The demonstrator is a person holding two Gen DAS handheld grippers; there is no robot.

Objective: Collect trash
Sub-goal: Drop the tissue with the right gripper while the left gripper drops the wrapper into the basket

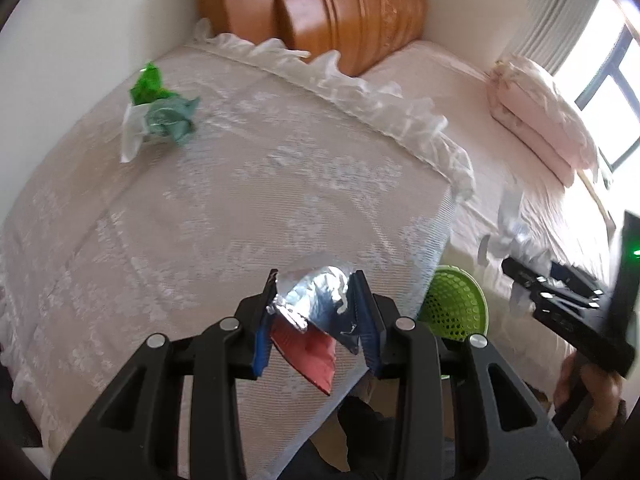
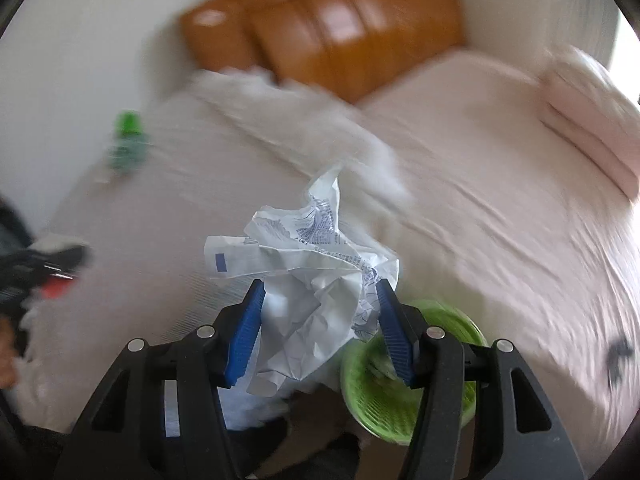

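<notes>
My left gripper [image 1: 314, 280] is shut on a crumpled silver and red foil wrapper [image 1: 316, 312], held above the near edge of the lace-covered table [image 1: 200, 220]. My right gripper [image 2: 320, 292] is shut on a crumpled white printed paper [image 2: 308, 280], held above and left of the green mesh basket [image 2: 452, 324]. The basket also shows in the left wrist view [image 1: 456, 304], below the table's corner. The right gripper [image 1: 560, 292] appears there at the right with the paper [image 1: 516, 236]. A green crumpled wrapper and a white scrap [image 1: 160, 116] lie at the table's far left; they are blurred in the right wrist view [image 2: 126, 148].
A pink bed [image 1: 540, 216] fills the right side, with a folded pink quilt [image 1: 540, 120] near the window. A wooden headboard [image 1: 340, 12] stands at the back wall. The table has a frilled edge [image 1: 380, 100] along the bed side.
</notes>
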